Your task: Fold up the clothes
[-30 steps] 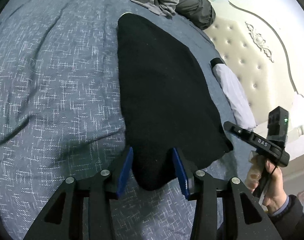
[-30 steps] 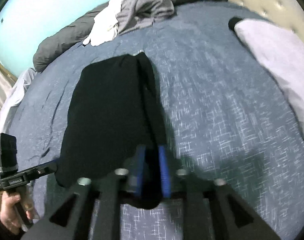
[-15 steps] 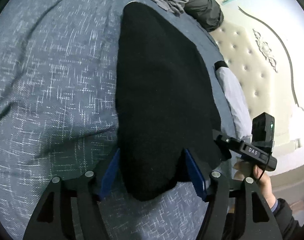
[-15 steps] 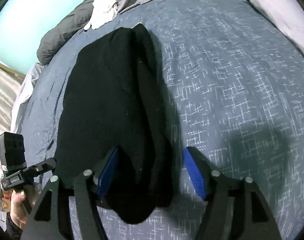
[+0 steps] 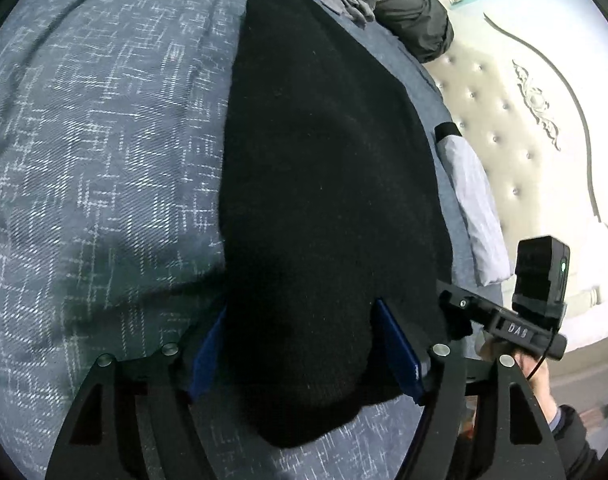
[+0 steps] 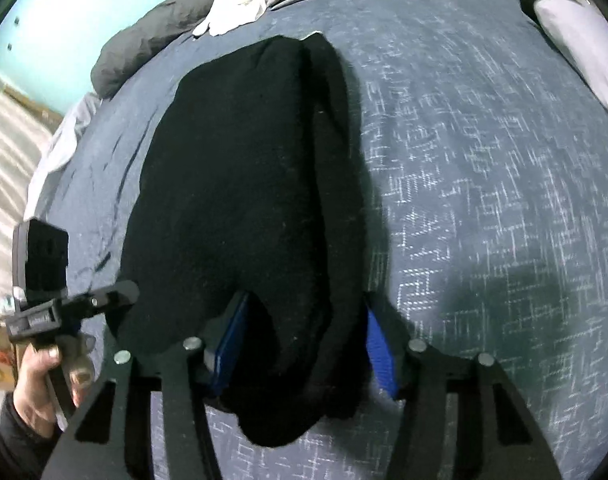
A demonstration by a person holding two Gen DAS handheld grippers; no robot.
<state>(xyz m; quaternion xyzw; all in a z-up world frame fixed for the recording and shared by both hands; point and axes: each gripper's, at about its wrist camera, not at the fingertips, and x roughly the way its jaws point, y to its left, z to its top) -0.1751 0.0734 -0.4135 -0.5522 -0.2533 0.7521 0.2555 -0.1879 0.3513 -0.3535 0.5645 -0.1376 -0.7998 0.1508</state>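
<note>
The black garment (image 5: pixel 323 184) lay folded lengthwise on the bed (image 5: pixel 104 140), its near corners between the opening left tongs (image 5: pixel 304 356) and closing right tongs (image 6: pixel 304 344), unclamped; a crosswise fold seemingly required regripping.

black garment (image 5: pixel 327 184) | folded lengthwise, flat | on blue bedspread (image 5: pixel 104 140) | near end bunched

Each wrist view looks steeply down along its own claw, close above the bed (image 5: pixel 104 160). Both share the black garment (image 5: pixel 323 200), running toward 12 o'clock. The left view catches the right claw (image 5: pixel 455 312) at 4 o'clock; the right view catches the left claw (image 6: pixel 120 292) at 8 o'clock.
</note>
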